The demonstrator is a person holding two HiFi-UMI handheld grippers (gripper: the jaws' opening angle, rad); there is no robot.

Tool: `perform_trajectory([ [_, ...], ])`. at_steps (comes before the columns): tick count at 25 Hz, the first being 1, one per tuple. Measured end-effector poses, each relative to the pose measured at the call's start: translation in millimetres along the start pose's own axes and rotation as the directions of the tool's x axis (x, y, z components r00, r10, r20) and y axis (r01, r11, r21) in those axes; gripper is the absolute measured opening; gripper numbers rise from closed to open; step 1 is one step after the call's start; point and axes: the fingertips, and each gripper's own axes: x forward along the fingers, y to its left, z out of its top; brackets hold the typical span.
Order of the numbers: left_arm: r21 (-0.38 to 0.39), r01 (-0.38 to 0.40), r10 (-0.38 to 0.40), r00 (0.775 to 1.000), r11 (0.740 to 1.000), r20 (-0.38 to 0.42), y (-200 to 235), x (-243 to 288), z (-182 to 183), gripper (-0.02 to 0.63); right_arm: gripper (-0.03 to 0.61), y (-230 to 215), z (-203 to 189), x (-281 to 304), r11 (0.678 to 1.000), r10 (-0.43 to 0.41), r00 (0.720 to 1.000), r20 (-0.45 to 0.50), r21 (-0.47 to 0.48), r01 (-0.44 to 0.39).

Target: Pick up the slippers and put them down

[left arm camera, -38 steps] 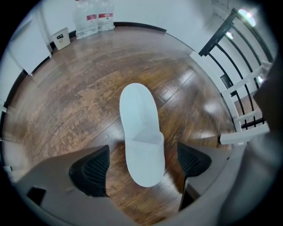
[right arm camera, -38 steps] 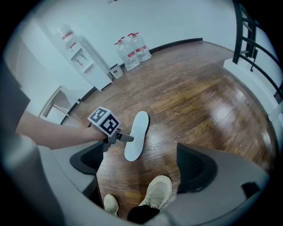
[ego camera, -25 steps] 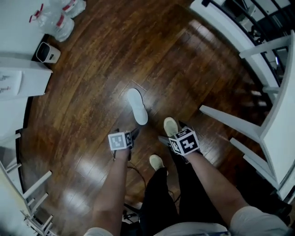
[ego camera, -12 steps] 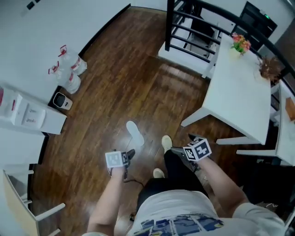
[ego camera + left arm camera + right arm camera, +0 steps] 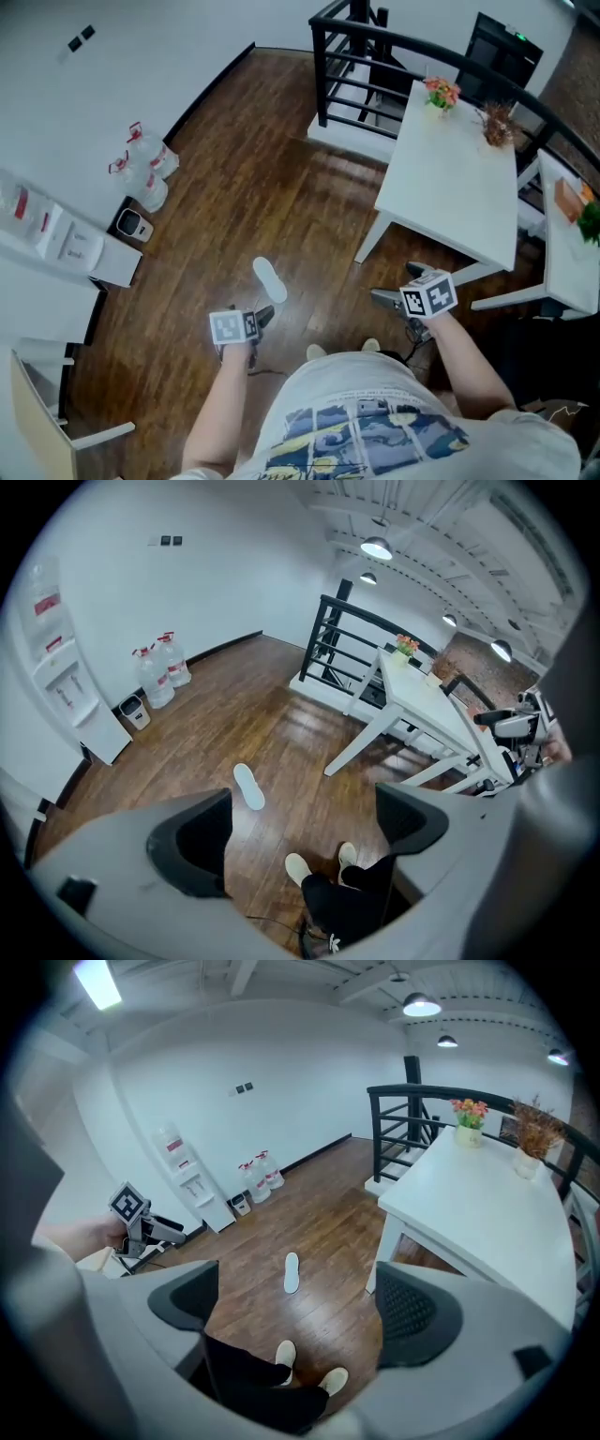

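Right now your left gripper (image 5: pixel 261 319) has its jaws partly apart and grips nothing; the gap between them shows only floor and your own feet (image 5: pixel 317 352) in pale shoes. Your right gripper (image 5: pixel 384 299) is likewise parted and empty, pointing down at the boards from beside the near table leg. Both are held up at your front, clear of the ground. One white slipper (image 5: pixel 269 279) lies flat on the wooden floor (image 5: pixel 244 178), ahead of your left gripper and touched by neither tool. Only that one slipper is lying loose in view. To your right stands a white table (image 5: pixel 450 178) with a black railing (image 5: pixel 370 47) beyond it. Off to your left, a water dispenser (image 5: pixel 61 242), a small bin (image 5: pixel 131 225) and water bottles (image 5: pixel 148 173) stand along the wall.
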Motion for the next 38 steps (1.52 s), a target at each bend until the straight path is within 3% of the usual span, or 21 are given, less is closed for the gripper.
perform_trajectory([
  [6,0.015,0.011,-0.011,0.999,1.0,0.032,-56,-30,-2,0.474,0.534,-14,-10,-61,0.999,0.02,0.999,0.034,-0.034,-0.019],
  [13,0.188,0.092,-0.101,0.994,0.978,0.043,-149,-52,25,0.474,0.534,-43,-35,-133,1.0,-0.012,0.995,0.096,0.013,0.011],
  [17,0.243,0.158,-0.17,0.985,0.957,0.027,-205,-51,33,0.474,0.534,-58,-59,-163,0.998,-0.035,0.994,0.107,0.063,0.028],
  [24,0.408,0.264,-0.269,0.962,0.874,-0.046,-305,-25,39,0.474,0.534,-99,-111,-216,0.978,-0.126,0.979,0.161,0.184,0.096],
  [32,0.524,0.371,-0.365,0.923,0.767,-0.12,-397,-12,36,0.474,0.534,-127,-161,-263,0.94,-0.237,0.956,0.171,0.29,0.18],
  [38,0.554,0.392,-0.381,0.914,0.734,-0.141,-428,-4,34,0.474,0.533,-140,-183,-282,0.923,-0.282,0.944,0.171,0.317,0.218],
])
